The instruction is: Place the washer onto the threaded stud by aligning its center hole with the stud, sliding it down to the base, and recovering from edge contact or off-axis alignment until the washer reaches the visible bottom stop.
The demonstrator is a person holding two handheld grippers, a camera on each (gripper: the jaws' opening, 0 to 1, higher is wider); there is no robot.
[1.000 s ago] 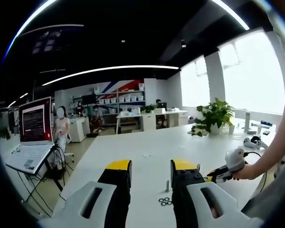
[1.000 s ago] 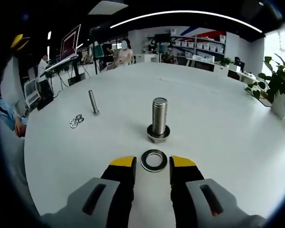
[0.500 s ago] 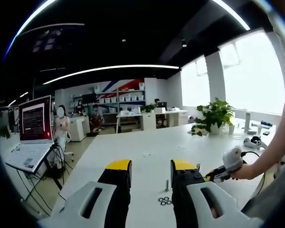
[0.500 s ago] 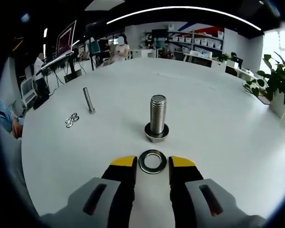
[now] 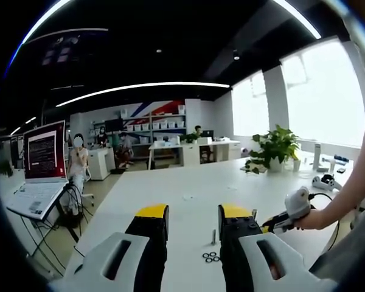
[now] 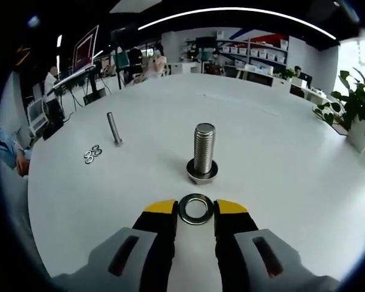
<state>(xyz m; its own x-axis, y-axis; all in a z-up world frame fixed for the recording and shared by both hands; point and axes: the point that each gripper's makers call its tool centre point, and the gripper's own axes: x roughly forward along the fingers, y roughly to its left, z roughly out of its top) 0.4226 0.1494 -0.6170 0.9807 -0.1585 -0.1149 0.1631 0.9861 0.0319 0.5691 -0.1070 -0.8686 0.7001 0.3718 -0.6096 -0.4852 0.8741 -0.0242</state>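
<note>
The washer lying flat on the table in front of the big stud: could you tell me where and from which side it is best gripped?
Grip the washer by its outer rim, one jaw on each opposite edge, coming in low along the table from the side away from the threaded stud. It lies flat and thin, so only the edge offers purchase. The right gripper already straddles it this way.

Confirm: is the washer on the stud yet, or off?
Off. The washer sits between the right gripper tips, short of the upright stud.

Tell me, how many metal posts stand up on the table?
2: the thick threaded stud just beyond the right gripper, and a thin stud farther off beside the small washers.
</note>
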